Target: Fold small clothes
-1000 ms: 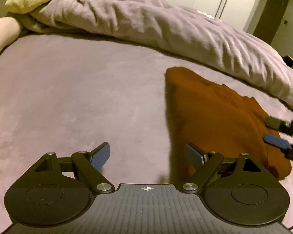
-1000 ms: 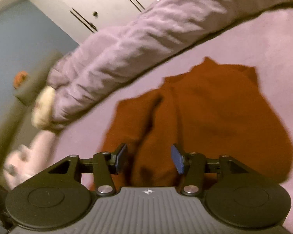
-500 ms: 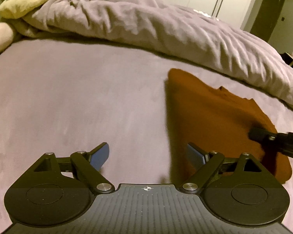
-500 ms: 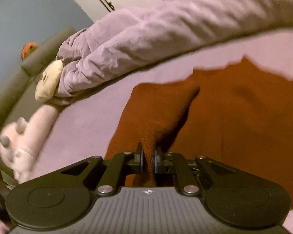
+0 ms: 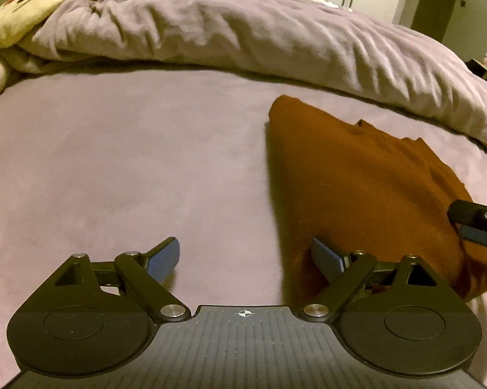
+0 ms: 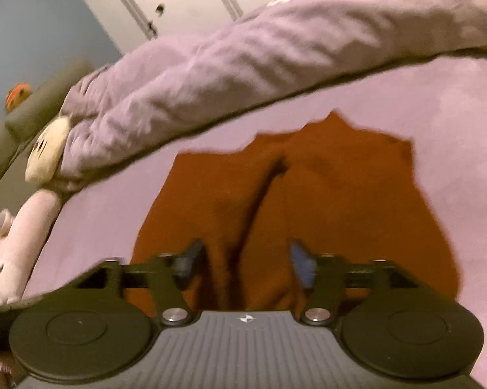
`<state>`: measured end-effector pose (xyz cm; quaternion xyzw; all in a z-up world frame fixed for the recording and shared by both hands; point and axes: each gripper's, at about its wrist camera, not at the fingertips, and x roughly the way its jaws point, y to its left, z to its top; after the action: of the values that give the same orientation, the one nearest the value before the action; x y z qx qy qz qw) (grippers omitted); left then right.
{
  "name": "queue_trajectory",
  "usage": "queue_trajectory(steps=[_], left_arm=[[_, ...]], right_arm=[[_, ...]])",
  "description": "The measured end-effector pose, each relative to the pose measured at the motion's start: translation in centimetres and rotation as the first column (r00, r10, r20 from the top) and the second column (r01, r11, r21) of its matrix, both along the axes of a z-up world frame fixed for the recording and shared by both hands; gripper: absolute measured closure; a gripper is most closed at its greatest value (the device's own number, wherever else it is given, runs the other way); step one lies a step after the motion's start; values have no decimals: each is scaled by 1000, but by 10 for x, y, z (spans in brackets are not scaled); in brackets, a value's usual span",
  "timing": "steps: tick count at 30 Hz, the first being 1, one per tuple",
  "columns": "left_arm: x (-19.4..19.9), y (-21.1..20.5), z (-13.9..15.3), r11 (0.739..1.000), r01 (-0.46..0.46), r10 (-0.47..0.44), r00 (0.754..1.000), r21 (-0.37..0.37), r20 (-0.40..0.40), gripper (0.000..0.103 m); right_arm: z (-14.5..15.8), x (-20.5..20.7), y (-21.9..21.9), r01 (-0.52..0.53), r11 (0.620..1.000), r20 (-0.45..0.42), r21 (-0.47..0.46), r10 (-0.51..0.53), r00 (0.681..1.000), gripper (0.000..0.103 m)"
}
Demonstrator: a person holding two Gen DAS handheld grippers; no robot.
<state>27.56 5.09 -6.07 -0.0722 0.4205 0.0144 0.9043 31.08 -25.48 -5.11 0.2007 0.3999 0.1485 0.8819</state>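
On the bed [image 5: 113,162], toward its right edge near the duvet [image 5: 275,39], the rust garment [image 5: 356,188] lies half-folded; right gripper [image 6: 246,259] just opened off a fold, left gripper [image 5: 245,257] spread empty; next, regrasp an edge.

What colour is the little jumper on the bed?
Rust brown, plain. The garment shows sharpest in the left wrist view.

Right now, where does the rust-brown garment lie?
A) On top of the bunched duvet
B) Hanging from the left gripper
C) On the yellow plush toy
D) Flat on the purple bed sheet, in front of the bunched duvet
D: the rust-brown garment lies on the purple bed sheet, on the near side of the bunched duvet and apart from it; the left gripper is open and holds nothing.
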Motion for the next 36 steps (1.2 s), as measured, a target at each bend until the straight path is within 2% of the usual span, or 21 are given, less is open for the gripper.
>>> queue_trajectory(steps=[4, 7, 9, 10, 11, 12, 13, 15, 16, 19, 20, 21, 22, 25, 27, 32, 36], left_arm=[[-1, -2, 1, 1000, 0, 0, 1000, 11, 3, 11], [0, 0, 1, 1000, 8, -8, 1000, 17, 3, 11], [3, 1, 2, 1000, 9, -9, 1000, 12, -1, 11], [3, 1, 2, 1000, 8, -8, 1000, 12, -2, 11], [3, 1, 2, 1000, 8, -8, 1000, 14, -1, 11], [2, 0, 2, 1000, 6, -6, 1000, 17, 1, 11], [2, -1, 2, 1000, 6, -6, 1000, 21, 1, 11], [1, -2, 1, 1000, 3, -3, 1000, 25, 1, 11], [1, -3, 1, 1000, 1, -1, 1000, 23, 1, 11], [2, -4, 1, 1000, -2, 2, 1000, 29, -3, 11], [3, -5, 2, 999, -1, 1, 1000, 36, -4, 11], [3, -6, 2, 999, 0, 1, 1000, 41, -7, 11], [3, -6, 3, 999, -2, 2, 1000, 46, -9, 11], [-1, -6, 9, 999, 1, -1, 1000, 46, -9, 10], [-5, -6, 14, 999, 13, -13, 1000, 40, -1, 9], [-10, -16, 25, 999, 33, -34, 999, 39, 24, 8], [-14, -30, 24, 997, 68, -68, 998, 43, 15, 8]], right_arm=[[-23, 20, -13, 6, 982, -134, 191, 20, 991, 35], [-26, 29, -10, 2, 968, -139, 250, 34, 990, 32], [-24, 33, -2, -19, 966, -128, 258, 54, 990, 32], [-23, 35, 2, -28, 967, -127, 252, 62, 990, 36], [-22, 36, 6, -40, 971, -122, 235, 70, 990, 42], [-21, 38, 12, -62, 976, -112, 207, 86, 990, 60], [-19, 39, 17, -81, 979, -107, 187, 102, 989, 66], [-17, 41, 26, -104, 983, -102, 153, 121, 987, 65], [-16, 43, 29, -113, 983, -103, 146, 128, 986, 58], [-16, 49, 39, -124, 984, -111, 129, 139, 984, 52], [-16, 50, 43, -129, 986, -114, 107, 141, 983, 52], [-15, 51, 49, -136, 988, -118, 68, 143, 983, 57], [-13, 51, 56, -147, 989, -110, 22, 148, 983, 68], [5, 40, 77, -187, 969, -19, -163, 186, 982, 81], [23, 29, 84, -190, 945, 71, -267, 216, 974, 82], [56, 7, 73, -124, 904, 228, -410, 233, 945, 87], [59, 1, 50, -29, 861, 279, -508, 197, 940, 87]])
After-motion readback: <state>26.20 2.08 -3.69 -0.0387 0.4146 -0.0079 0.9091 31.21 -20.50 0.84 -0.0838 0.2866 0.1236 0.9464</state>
